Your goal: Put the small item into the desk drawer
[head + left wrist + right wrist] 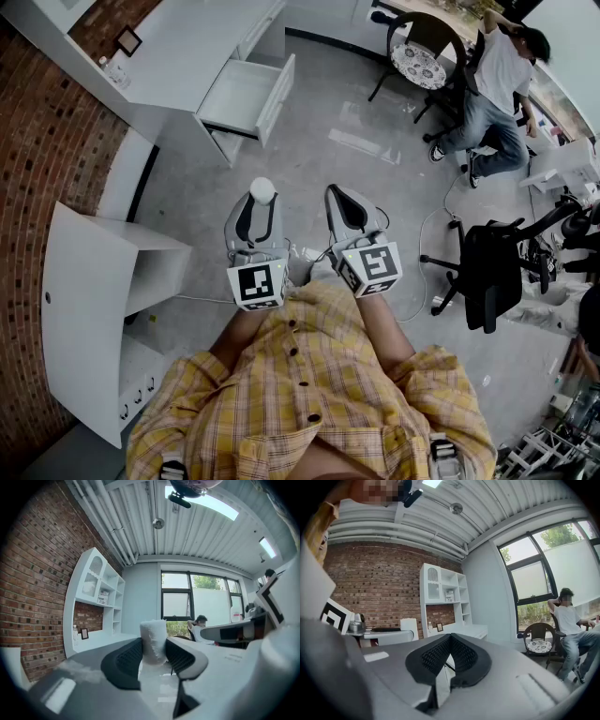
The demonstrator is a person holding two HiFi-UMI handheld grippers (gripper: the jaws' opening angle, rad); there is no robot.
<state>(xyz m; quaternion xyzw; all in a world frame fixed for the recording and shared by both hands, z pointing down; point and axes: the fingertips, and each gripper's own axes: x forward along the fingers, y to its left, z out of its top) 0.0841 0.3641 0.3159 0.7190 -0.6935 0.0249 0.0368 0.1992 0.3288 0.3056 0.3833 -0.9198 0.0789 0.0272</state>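
The left gripper [153, 649] clamps a small white cylinder [153, 632] upright between its jaws; the jaws of the right gripper [450, 644] are pressed together.

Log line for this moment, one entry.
left gripper: shut on small white item | right gripper: shut, empty | desk drawer: open, not yet reached

brick wall [37, 141] — left edge | black office chair [492, 267] — right | person [502, 80] seated, far right | picture frame [128, 40] upright
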